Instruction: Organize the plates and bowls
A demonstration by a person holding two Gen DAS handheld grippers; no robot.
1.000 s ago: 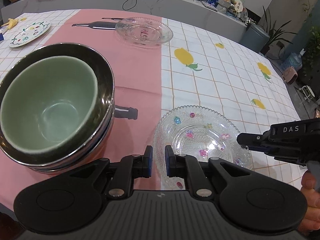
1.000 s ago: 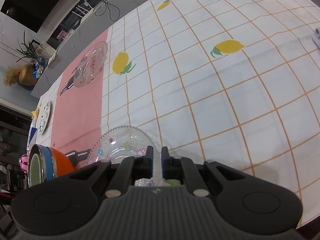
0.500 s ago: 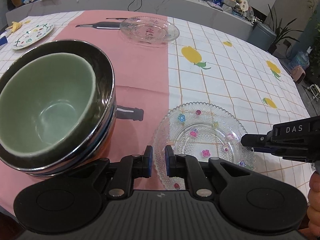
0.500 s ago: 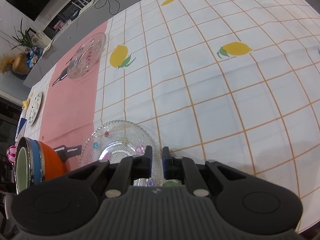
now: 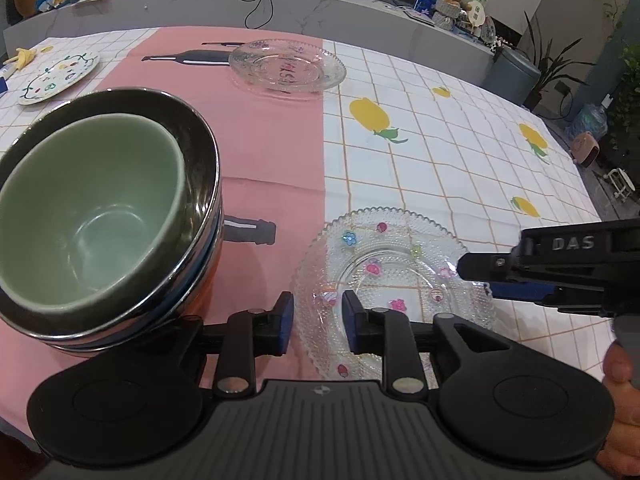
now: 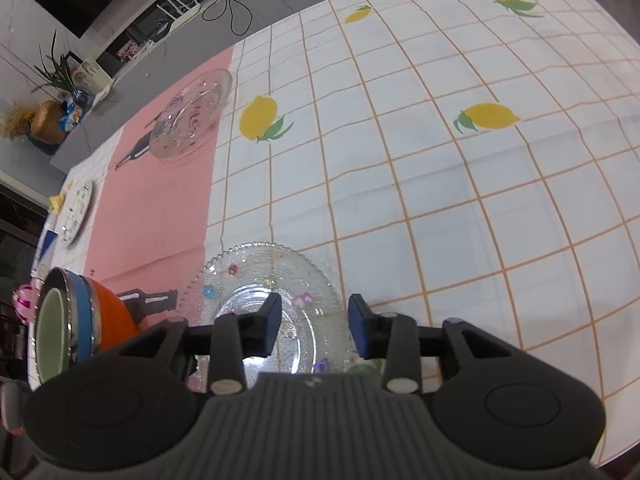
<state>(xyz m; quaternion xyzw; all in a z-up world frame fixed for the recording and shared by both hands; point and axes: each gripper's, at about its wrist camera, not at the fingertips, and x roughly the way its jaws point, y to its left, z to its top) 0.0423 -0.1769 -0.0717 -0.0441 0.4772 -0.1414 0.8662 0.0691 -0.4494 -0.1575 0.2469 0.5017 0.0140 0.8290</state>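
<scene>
A clear glass plate with small flower dots (image 5: 394, 276) (image 6: 264, 300) lies on the tablecloth near the front edge. My right gripper (image 6: 314, 322) is open, its jaws on either side of the plate's right rim; it also shows in the left wrist view (image 5: 476, 276) at that rim. My left gripper (image 5: 316, 320) is open and empty just above the plate's near-left rim. A green bowl (image 5: 88, 208) sits nested in a steel-lined orange bowl (image 5: 200, 184) (image 6: 104, 320) to the left. A second clear glass plate (image 5: 286, 66) (image 6: 190, 116) lies at the back.
A white painted plate (image 5: 58, 76) (image 6: 76, 212) lies at the far left. The cloth is pink in the middle (image 5: 256, 144) and white with lemons on the right (image 6: 440, 184). A grey counter (image 5: 320, 4) runs behind the table.
Both grippers have opened: the right jaws went from shut to wide apart at the plate's right rim, the left jaws from nearly shut to open. Both cameras shifted slightly.
</scene>
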